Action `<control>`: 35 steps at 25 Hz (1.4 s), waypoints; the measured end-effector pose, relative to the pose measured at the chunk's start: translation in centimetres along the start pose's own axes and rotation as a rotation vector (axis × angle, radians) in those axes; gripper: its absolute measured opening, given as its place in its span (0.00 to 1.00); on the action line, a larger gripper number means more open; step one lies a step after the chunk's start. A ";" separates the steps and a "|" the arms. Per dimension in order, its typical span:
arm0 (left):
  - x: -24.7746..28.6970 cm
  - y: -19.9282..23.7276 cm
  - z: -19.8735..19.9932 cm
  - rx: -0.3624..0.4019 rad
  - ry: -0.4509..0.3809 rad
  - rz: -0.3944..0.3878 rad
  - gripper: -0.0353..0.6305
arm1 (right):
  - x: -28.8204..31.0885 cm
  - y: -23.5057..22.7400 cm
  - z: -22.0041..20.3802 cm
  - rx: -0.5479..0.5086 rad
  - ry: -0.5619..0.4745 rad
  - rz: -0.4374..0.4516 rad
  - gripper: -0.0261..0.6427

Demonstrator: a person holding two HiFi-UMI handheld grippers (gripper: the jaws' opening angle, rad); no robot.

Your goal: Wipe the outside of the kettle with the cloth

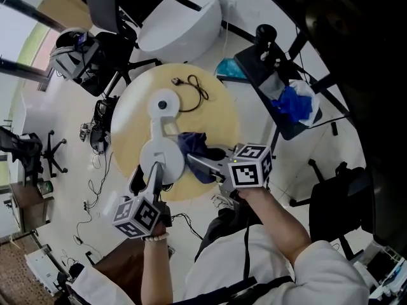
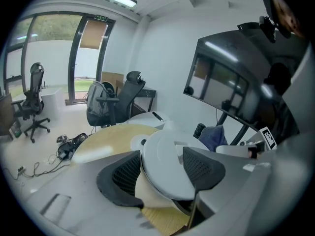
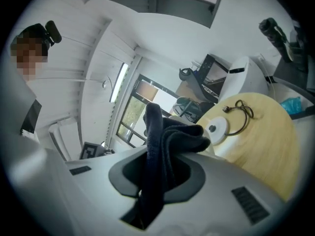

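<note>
The kettle (image 1: 159,152) was seen from above near the near edge of the table (image 1: 216,116). Whether it stood on the wood or was lifted off it could not be told. It was clamped by the left gripper (image 1: 158,170): in the left gripper view a white rounded part of the kettle (image 2: 165,166) was pressed between the mesh pads (image 2: 129,173). Which part that was could not be made out.

The cloth (image 1: 193,146), dark blue and bunched, was pinched in the shut jaws of the right gripper (image 1: 202,161). A fold stood up out of the jaws in the right gripper view (image 3: 160,146). The cloth was held at the kettle's right side, touching or just beside it; contact could not be confirmed.

The base (image 1: 163,103) was seen just beyond the kettle, with its cord (image 1: 194,89) coiled further back.

Wiping was judged to be at its start or barely under way.

Risks noted:
- The kettle could be pushed round or out of the left jaws by sideways cloth pressure, since a smooth curved surface was gripped.
- The kettle could be tipped off the near table edge if shoved that way.
- The cloth could be dragged out of the right jaws by friction, as only a fold was held.
- The shell could be scraped by bare jaw tips if the cloth bunched aside.
</note>
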State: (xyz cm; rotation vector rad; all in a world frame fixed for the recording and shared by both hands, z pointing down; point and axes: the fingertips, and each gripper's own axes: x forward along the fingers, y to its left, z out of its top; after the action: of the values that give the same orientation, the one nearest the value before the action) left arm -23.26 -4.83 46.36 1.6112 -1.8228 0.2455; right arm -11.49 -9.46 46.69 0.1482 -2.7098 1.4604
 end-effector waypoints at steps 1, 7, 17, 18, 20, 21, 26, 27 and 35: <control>0.0 -0.1 0.0 -0.005 0.001 0.003 0.47 | 0.0 -0.9 -0.4 0.017 -0.002 -0.020 0.14; -0.5 -0.2 -0.4 -0.059 0.011 -0.007 0.48 | 1.0 -7.5 -3.5 0.174 -0.016 -0.093 0.14; -2.4 -1.0 -1.7 -0.118 0.058 -0.080 0.48 | 2.1 -16.8 -8.5 0.282 0.068 -0.271 0.14; -2.7 -1.1 -1.9 -0.119 0.063 -0.087 0.48 | 2.2 -17.3 -8.9 0.276 0.083 -0.291 0.14; -3.1 -1.3 -2.2 -0.119 0.073 -0.103 0.48 | 2.2 -18.2 -9.6 0.261 0.110 -0.327 0.14; -3.3 -1.4 -2.4 -0.119 0.078 -0.111 0.48 | 2.3 -18.7 -10.0 0.251 0.123 -0.344 0.14; -3.4 -0.9 -2.7 -0.089 0.071 -0.109 0.39 | 2.0 -17.0 -9.5 0.234 0.121 -0.305 0.14; -3.4 -0.8 -2.5 -0.085 0.066 -0.107 0.38 | 1.9 -15.8 -9.0 0.220 0.112 -0.283 0.14; -3.1 -1.0 -2.6 -0.060 0.054 -0.094 0.38 | -0.8 -3.3 -3.6 0.094 -0.047 -0.105 0.14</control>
State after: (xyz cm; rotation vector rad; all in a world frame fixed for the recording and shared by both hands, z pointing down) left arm -21.42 -1.05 46.19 1.6279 -1.6929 0.1883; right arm -10.29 -8.21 51.37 0.3277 -2.6251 1.5743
